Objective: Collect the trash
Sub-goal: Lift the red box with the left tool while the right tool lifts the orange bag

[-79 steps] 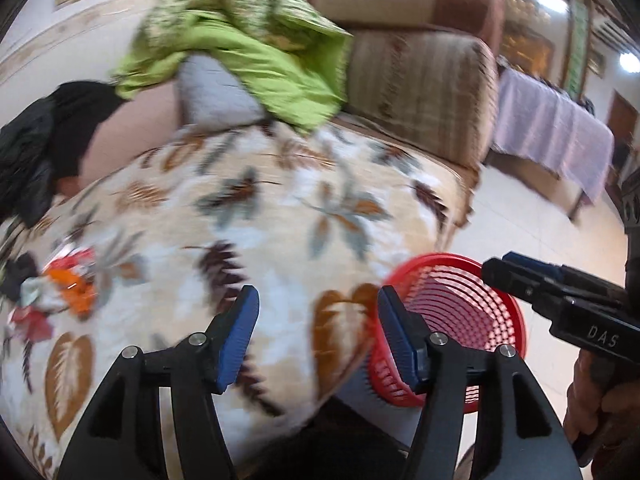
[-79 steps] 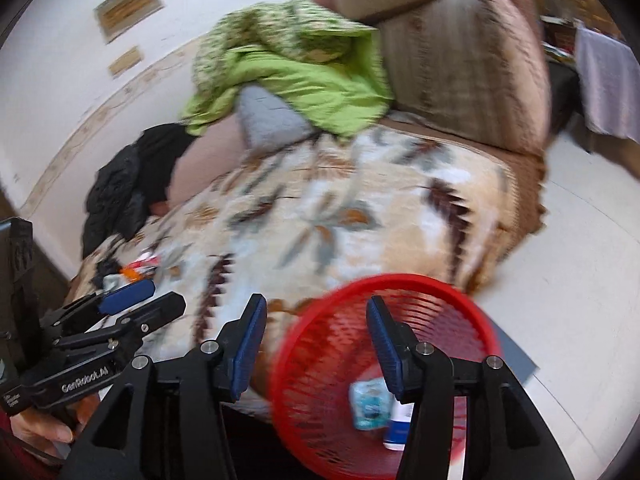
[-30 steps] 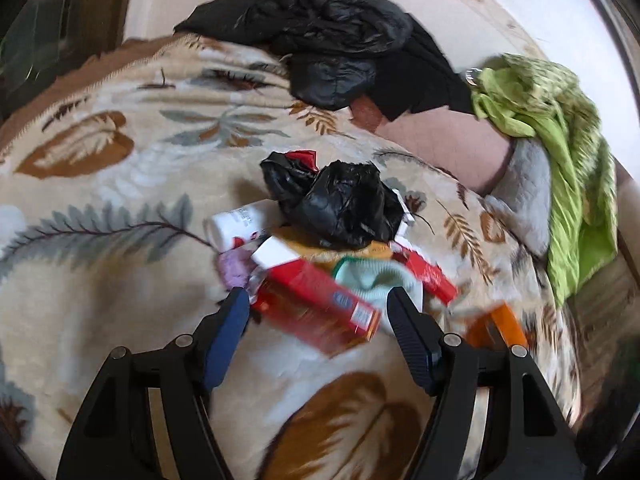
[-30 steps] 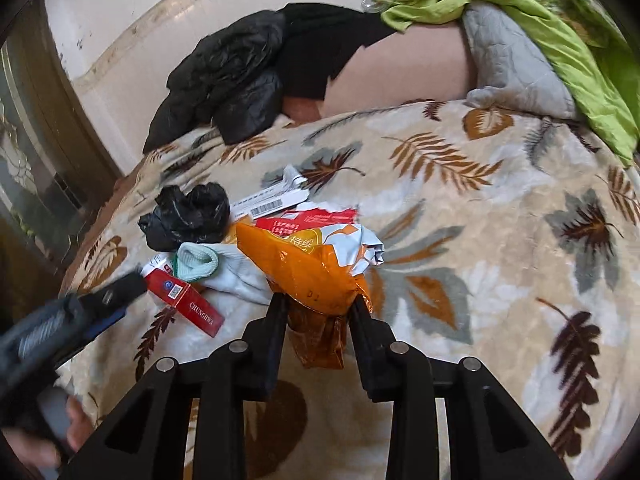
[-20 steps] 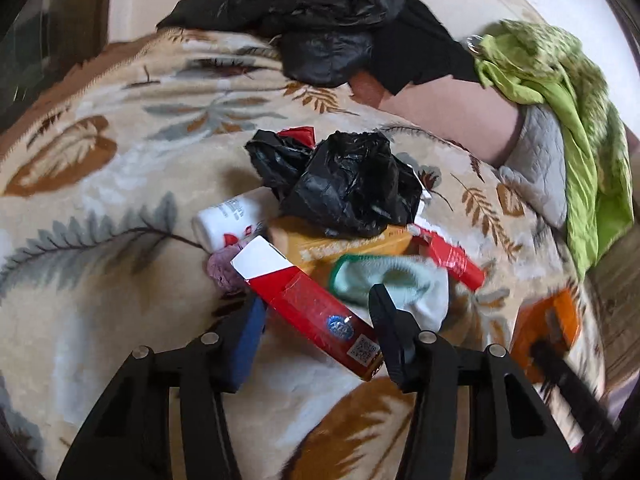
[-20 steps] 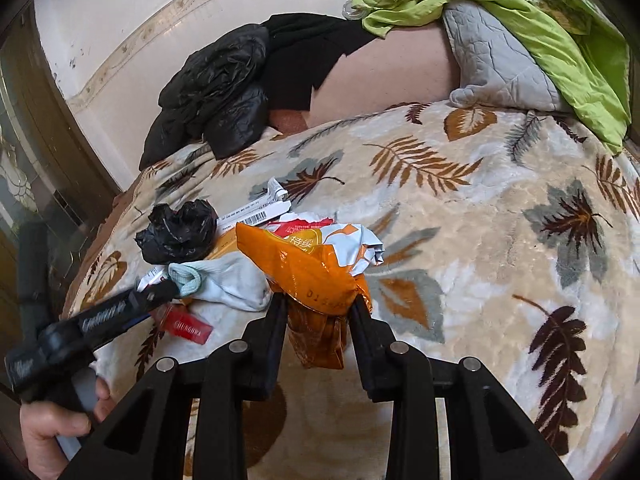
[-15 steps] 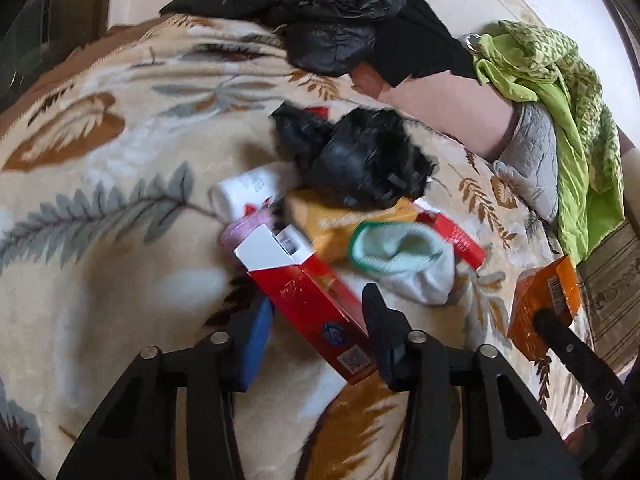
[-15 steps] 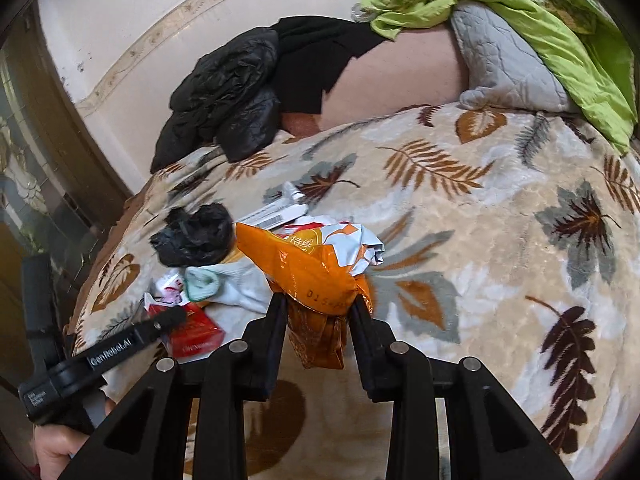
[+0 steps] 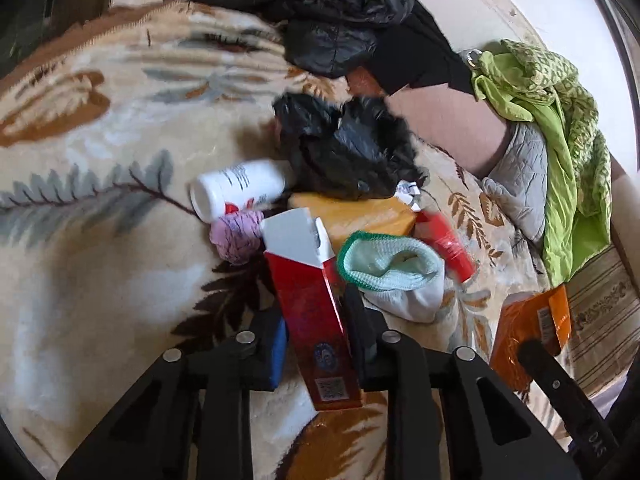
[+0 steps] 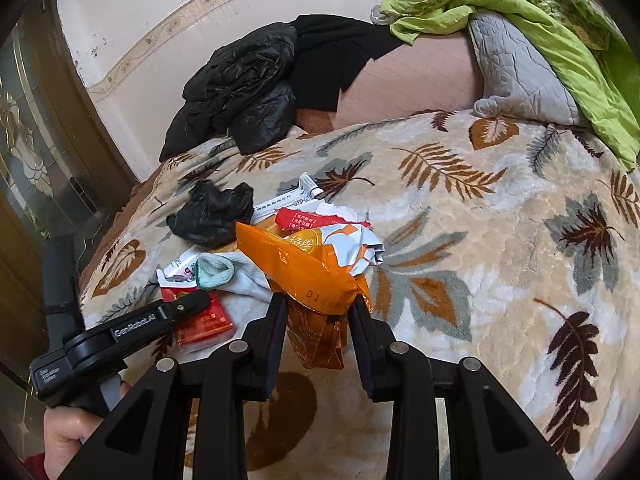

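Red and white, carton (image 9: 310, 304) now clamped between the jaws of the left gripper (image 9: 316, 332) at lower centre of the left wrist view, flap end tipped up and away — a half-second back lying flatter in a looser bracket, and a second back merely framed by jaws standing wide. Means one piece of trash secured on this side and, by the look of it, lifted clear of the leaf-print blanket (image 9: 100, 200), though contact underneath hidden by the carton itself. Left of centre, untouched: white bottle (image 9: 236, 194) on its side, pink wad (image 9: 236, 236) just beside it. Centre and above: black plastic bag (image 9: 344, 144) heaped over a yellow packet (image 9: 360, 216). Right of centre: pale green-rimmed sock (image 9: 396, 272), red tube (image 9: 450, 246). Lower right edge: orange wrapper (image 9: 528, 328) pinched in the other tool. Over to the right wrist view, lower left: the left tool with the same carton (image 10: 200, 320); centre bottom, right gripper (image 10: 320, 322) shut tight on the orange wrapper (image 10: 312, 276), same grip as one second ago, only carried a little differently. Red basket seen 2.6 seconds ago out of frame at present. Likely next — both loads over to that basket, with most of the pile left to gather.
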Motion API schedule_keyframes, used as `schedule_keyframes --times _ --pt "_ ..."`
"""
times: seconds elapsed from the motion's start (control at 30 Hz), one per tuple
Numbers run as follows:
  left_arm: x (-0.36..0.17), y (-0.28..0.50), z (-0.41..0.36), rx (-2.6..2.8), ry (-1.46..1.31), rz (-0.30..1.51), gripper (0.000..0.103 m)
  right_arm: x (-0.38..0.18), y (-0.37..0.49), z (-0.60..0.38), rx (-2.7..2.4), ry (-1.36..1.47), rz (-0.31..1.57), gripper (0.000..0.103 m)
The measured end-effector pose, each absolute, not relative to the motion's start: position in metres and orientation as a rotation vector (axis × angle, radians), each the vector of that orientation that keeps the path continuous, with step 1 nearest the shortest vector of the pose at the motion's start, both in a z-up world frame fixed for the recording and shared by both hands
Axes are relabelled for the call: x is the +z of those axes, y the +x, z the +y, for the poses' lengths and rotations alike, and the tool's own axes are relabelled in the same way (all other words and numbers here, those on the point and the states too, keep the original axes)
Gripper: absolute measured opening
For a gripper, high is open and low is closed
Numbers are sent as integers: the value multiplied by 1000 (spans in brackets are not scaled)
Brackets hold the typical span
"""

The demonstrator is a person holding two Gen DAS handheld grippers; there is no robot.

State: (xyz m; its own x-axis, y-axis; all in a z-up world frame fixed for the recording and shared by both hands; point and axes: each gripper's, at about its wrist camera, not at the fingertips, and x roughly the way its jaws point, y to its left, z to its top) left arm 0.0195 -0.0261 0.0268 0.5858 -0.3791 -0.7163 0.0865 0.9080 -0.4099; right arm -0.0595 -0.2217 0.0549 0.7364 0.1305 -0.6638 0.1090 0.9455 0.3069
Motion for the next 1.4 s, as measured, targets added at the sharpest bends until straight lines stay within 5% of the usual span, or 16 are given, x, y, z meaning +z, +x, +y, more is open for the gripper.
schedule_keyframes --times 0.63,1.4 --pt "85 -127 -18 -174 82 597 21 77 -141 -170 79 160 636 34" --pt "82 -125 -17 -48 161 531 21 74 -146 -163 89 151 631 34"
